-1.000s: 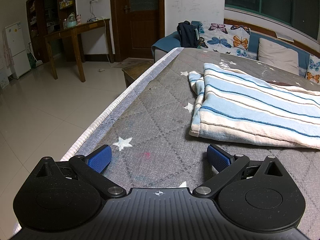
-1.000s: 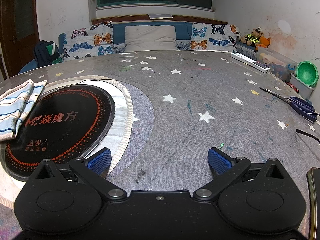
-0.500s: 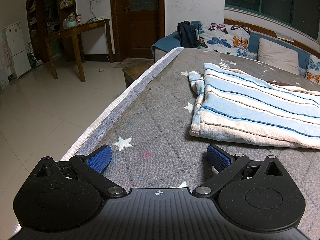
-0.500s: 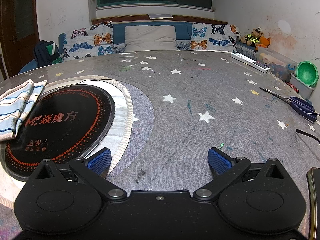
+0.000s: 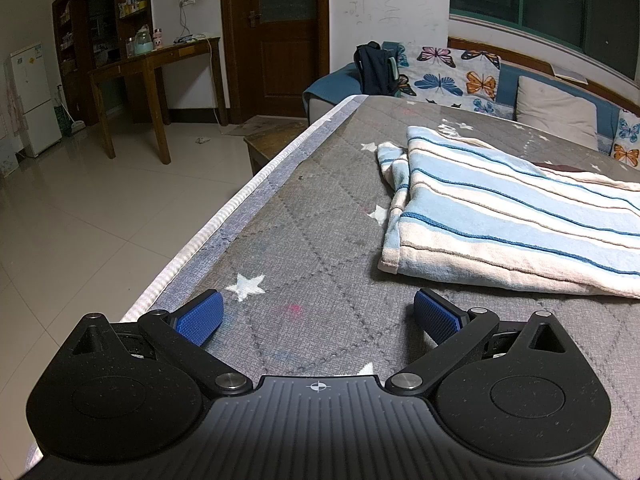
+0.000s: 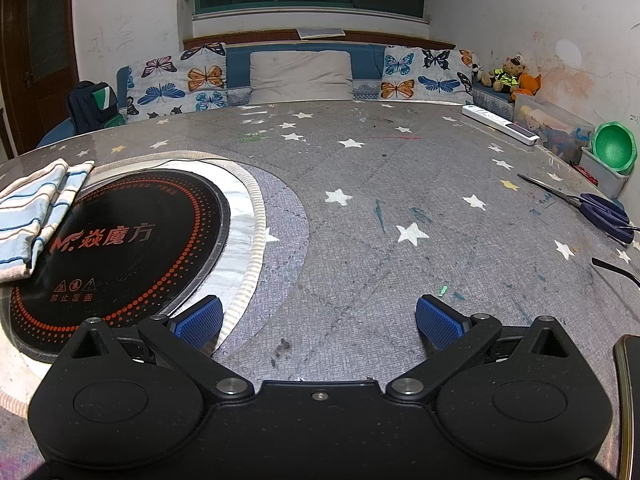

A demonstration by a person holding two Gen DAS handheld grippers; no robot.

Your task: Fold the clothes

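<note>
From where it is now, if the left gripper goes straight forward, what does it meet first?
Probably nothing soon: ahead of the left gripper is only bare tablecloth. The striped cloth lies to its right, though depth is unclear.

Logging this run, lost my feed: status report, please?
Left gripper open, empty. Right gripper open, empty. Striped cloth lies folded on the table, one edge over the black cooktop. Nothing blocking; scissors far right.

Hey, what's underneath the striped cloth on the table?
The folded striped cloth lies partly on the grey star-patterned table cover, and its right edge overlaps the black round induction cooktop. Whatever lies beneath the cloth's middle is covered and cannot be seen.
</note>
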